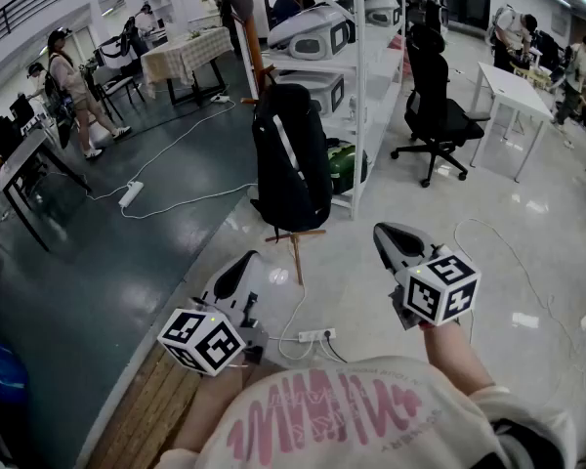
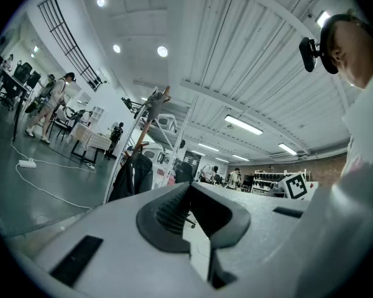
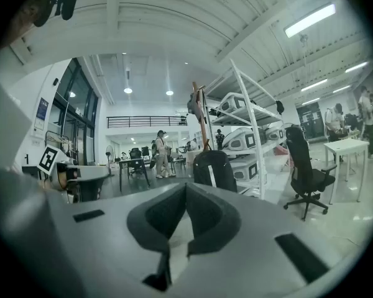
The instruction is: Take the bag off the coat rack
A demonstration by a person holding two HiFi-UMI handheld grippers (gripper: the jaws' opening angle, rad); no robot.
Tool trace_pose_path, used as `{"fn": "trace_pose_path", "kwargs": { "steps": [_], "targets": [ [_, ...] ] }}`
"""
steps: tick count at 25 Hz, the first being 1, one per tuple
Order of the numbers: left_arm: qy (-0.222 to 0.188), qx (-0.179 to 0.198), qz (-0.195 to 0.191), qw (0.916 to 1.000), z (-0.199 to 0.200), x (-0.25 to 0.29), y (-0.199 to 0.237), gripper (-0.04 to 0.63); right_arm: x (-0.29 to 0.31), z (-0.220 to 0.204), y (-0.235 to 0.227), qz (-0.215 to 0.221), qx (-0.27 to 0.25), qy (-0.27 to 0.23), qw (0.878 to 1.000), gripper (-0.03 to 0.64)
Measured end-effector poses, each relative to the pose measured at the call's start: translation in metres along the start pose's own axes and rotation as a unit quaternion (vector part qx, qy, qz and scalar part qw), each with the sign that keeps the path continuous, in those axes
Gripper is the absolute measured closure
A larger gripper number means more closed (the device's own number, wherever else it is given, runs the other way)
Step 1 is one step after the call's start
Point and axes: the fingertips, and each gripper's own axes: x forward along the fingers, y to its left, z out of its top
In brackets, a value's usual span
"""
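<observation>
The fingers of the left gripper [image 2: 189,190] were pressed together with nothing between them, and those of the right gripper [image 3: 185,190] were likewise closed and empty. Both pointed roughly level toward the black bag [image 1: 291,159]. It hung upright on the wooden coat rack [image 1: 255,57], well apart from either gripper and just beside the white shelving [image 1: 376,76]. A power strip [image 1: 313,336] and a loose cable [image 1: 295,306] lay on the floor [image 1: 449,223] between the person and the rack.

With fingers shut, any reach would only nudge the bag. A pull outward, not upward, would likely drag the slim rack over against the shelving. The cable could catch a foot. How the bag was hooked could not be seen.
</observation>
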Motion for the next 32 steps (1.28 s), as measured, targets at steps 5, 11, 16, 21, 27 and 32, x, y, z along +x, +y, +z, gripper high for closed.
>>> {"fn": "trace_pose_path", "kwargs": {
  "steps": [5,11,16,21,27,32],
  "targets": [
    [-0.001,-0.002,-0.006,1.0,-0.001,-0.014,0.001,0.591,-0.007,-0.008,0.012,-0.006,0.002,0.003,1.0,0.612],
    [0.004,-0.003,-0.021,0.9998,0.0,-0.033,0.0,0.591,-0.02,-0.012,0.029,-0.021,0.005,0.003,1.0,0.612],
    [0.009,0.001,-0.022,0.9997,0.004,-0.061,0.015,0.591,-0.022,-0.021,0.048,-0.036,0.017,0.0,0.999,0.612],
    [0.009,-0.007,-0.008,0.9999,-0.004,-0.088,0.042,0.591,-0.02,-0.053,0.071,-0.042,0.033,0.03,0.998,0.612],
    [0.028,-0.012,0.004,0.9995,-0.014,-0.083,0.068,0.591,-0.008,-0.056,0.058,-0.073,0.035,0.033,0.996,0.612],
    [0.021,-0.021,0.005,0.9995,-0.008,-0.054,0.089,0.591,0.028,-0.05,0.04,-0.063,0.046,0.032,0.996,0.612]
  ]
}}
